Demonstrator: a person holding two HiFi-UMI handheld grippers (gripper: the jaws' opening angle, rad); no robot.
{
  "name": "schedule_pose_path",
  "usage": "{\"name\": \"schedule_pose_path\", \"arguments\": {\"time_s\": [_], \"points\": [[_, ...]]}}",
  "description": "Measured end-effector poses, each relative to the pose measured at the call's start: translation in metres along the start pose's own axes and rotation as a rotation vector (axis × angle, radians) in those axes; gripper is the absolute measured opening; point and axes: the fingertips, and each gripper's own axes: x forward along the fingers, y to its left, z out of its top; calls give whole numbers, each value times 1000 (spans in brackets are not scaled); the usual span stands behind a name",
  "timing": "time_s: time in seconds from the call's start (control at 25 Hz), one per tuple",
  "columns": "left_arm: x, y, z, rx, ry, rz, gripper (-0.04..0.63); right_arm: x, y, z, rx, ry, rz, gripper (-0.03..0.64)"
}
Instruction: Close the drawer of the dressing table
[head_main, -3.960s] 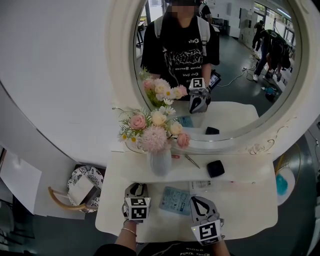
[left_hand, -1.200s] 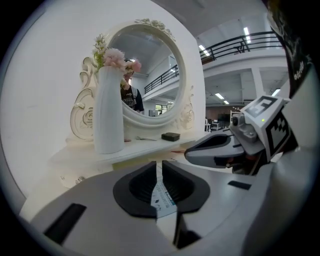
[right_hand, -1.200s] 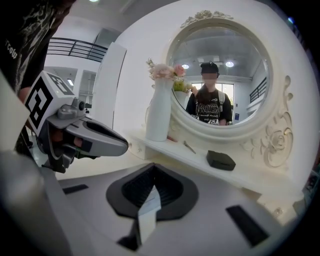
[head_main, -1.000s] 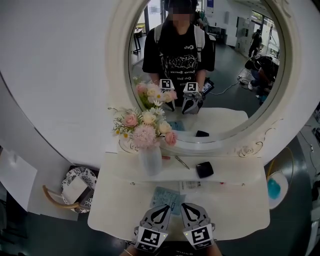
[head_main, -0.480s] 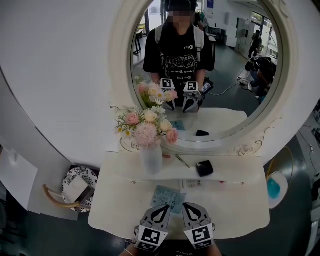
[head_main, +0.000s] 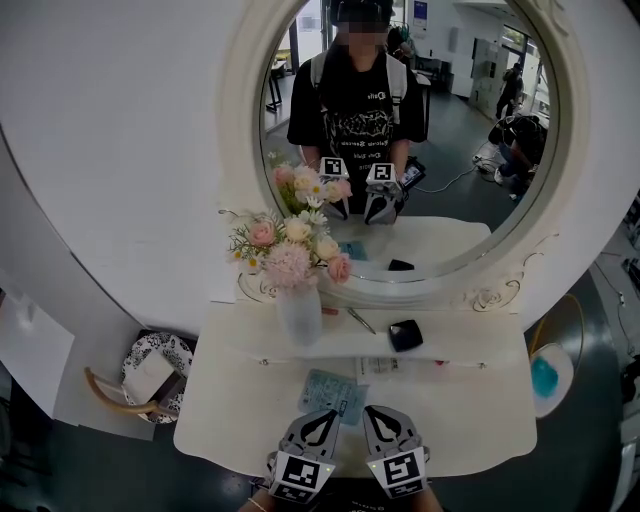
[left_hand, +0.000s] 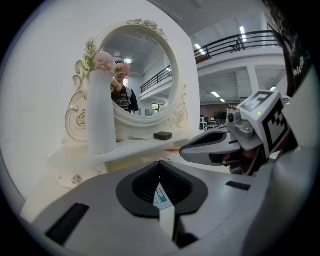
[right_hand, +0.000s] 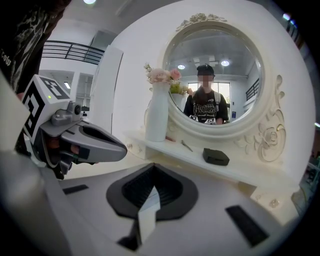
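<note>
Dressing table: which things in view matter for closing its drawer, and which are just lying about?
For the job: dressing table; left claw and right claw, both shut. The drawer itself does not show from above.

Lying about: vase of flowers; black box; blue packet; clip.

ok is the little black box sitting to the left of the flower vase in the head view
No, the black box sits on the raised shelf to the right of the vase, with a gap between them.

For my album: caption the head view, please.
Both shut: left gripper and right gripper at a dressing table with flowers.
</note>
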Motion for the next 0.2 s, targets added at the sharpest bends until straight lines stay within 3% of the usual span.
{"name": "schedule_pose_path", "arguments": {"time_s": [0.2], "points": [[1,0,2,-7,7,16,15,-2,-4,-1,-3,-2,-3,9]]}}
